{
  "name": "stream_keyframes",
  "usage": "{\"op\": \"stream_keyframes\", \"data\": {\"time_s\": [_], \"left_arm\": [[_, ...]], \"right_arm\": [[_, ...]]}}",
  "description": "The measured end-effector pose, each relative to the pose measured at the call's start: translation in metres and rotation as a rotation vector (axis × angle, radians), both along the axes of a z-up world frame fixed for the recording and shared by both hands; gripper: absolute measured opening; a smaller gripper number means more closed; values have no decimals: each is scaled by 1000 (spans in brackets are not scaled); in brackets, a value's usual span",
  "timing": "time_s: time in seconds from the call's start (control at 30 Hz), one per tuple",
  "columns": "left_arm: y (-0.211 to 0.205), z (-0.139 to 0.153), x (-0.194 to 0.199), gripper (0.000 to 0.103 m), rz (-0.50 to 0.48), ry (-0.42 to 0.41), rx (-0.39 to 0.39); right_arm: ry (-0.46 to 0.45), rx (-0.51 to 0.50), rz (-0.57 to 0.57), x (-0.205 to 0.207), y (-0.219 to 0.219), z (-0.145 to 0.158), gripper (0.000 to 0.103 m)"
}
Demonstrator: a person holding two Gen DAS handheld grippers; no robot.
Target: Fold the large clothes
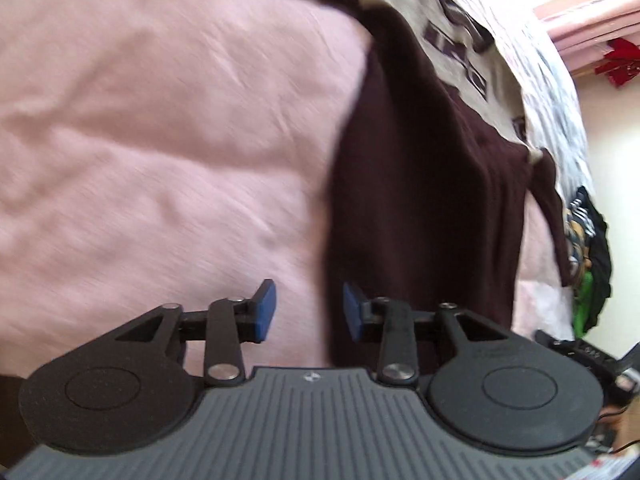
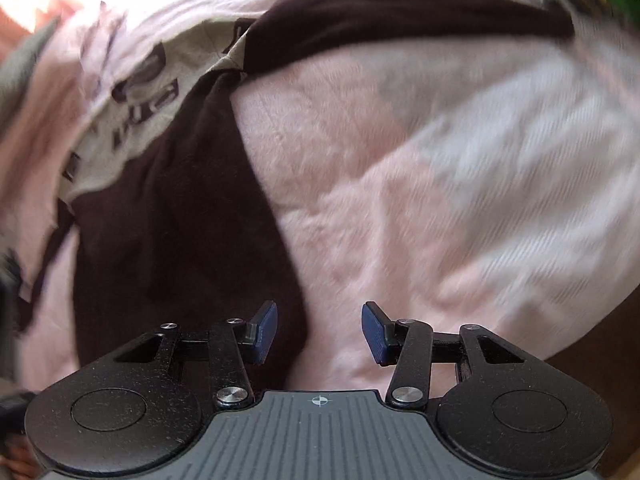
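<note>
Maroon cloth is what I am working with: a dark shirt (image 1: 420, 184) with a beige printed panel (image 1: 460, 48) lies spread on the pink bed (image 1: 160, 120), flat enough, I judge, that its edges can be picked up and carried over in a fold. Taking the shirt as my landmark, the left gripper (image 1: 309, 310) hangs over its near edge, one blue pad over bare bed just beside the cloth, the other over the maroon hem; its fingers (image 1: 267, 308) stand partly open with nothing between them, and I cannot tell if they touch the fabric. The right gripper (image 2: 319, 332) sits over the opposite side edge of the shirt, one pad above the maroon, the other above pink bed; its fingers (image 2: 374, 332) are parted somewhat wider and also empty. Both point steeply down, which I read as lining up to pinch the two near corners. Other clothes (image 1: 588, 256) lie heaped beyond the shirt's far side.
</note>
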State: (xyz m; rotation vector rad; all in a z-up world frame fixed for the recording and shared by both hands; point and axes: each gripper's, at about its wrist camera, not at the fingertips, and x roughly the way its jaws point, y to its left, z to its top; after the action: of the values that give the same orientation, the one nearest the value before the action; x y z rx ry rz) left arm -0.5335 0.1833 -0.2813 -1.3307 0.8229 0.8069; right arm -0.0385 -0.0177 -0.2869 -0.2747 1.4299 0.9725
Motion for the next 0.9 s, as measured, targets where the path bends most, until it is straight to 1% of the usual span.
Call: {"op": "stream_keyframes", "data": {"time_s": [0.03, 0.07, 0.13, 0.17, 0.23, 0.27, 0.3, 0.37, 0.4, 0.43, 0.47, 0.5, 0.53, 0.6, 0.63, 0.67, 0.7, 0.73, 0.77, 0.8, 0.83, 0.9], "left_arm": [[-3, -4, 5, 41, 2, -7, -1], [-6, -7, 9, 43, 16, -1, 3], [-6, -14, 13, 42, 53, -15, -3], [-6, -16, 16, 32, 67, -28, -7], [-7, -14, 23, 6, 51, -55, -9], [-7, -9, 24, 6, 32, -49, 3], [-9, 2, 22, 6, 8, -54, 28], [-17, 29, 9, 6, -32, -46, 77], [-19, 40, 1, 6, -38, -19, 92], [-23, 48, -12, 6, -27, 16, 99], [-25, 52, -22, 1, -7, 45, 95], [-26, 53, -29, 2, 2, 82, 95], [-27, 51, -32, 2, 5, 109, 98], [-25, 36, -26, 1, 24, 164, 62], [-24, 28, -22, 2, 5, 175, 37], [-25, 20, -14, 5, -25, 197, 27], [-24, 15, -8, 5, -51, 229, 26], [-25, 16, -4, 6, -62, 236, 38], [-26, 18, -3, 8, -61, 222, 57], [-26, 22, -5, 11, -62, 221, 78], [-25, 25, -5, 14, -68, 236, 101], [-22, 29, -3, 14, -106, 286, 142]], "right_arm": [[46, 20, -36, 0, -6, -7, 45], [86, 40, -72, 0, -11, -14, 47], [141, 66, -126, -2, -16, -30, 49], [157, 68, -146, -3, -16, -39, 49], [210, 93, -190, -8, -16, -54, 47], [241, 116, -187, -10, -14, -56, 11], [244, 129, -148, -14, -10, -53, 7], [203, 110, -14, -21, -1, -35, 5], [191, 106, 63, -22, 3, -21, 5], [168, 82, 115, -22, 4, -8, 5], [151, 65, 148, -21, 3, 4, 5], [152, 63, 165, -18, 3, 15, 5], [168, 62, 161, -15, 4, 21, 6], [199, 36, 160, -15, 12, 19, 12], [191, 4, 176, -18, 16, 12, 30], [159, -57, 200, -23, 20, 2, 51], [128, -128, 233, -27, 23, -8, 53], [113, -168, 266, -28, 24, -15, 53], [102, -157, 263, -27, 21, -17, 53], [99, -123, 235, -21, 16, -17, 53], [110, -85, 204, -15, 10, -16, 53], [127, -21, 127, 2, 2, -17, 53]]}}
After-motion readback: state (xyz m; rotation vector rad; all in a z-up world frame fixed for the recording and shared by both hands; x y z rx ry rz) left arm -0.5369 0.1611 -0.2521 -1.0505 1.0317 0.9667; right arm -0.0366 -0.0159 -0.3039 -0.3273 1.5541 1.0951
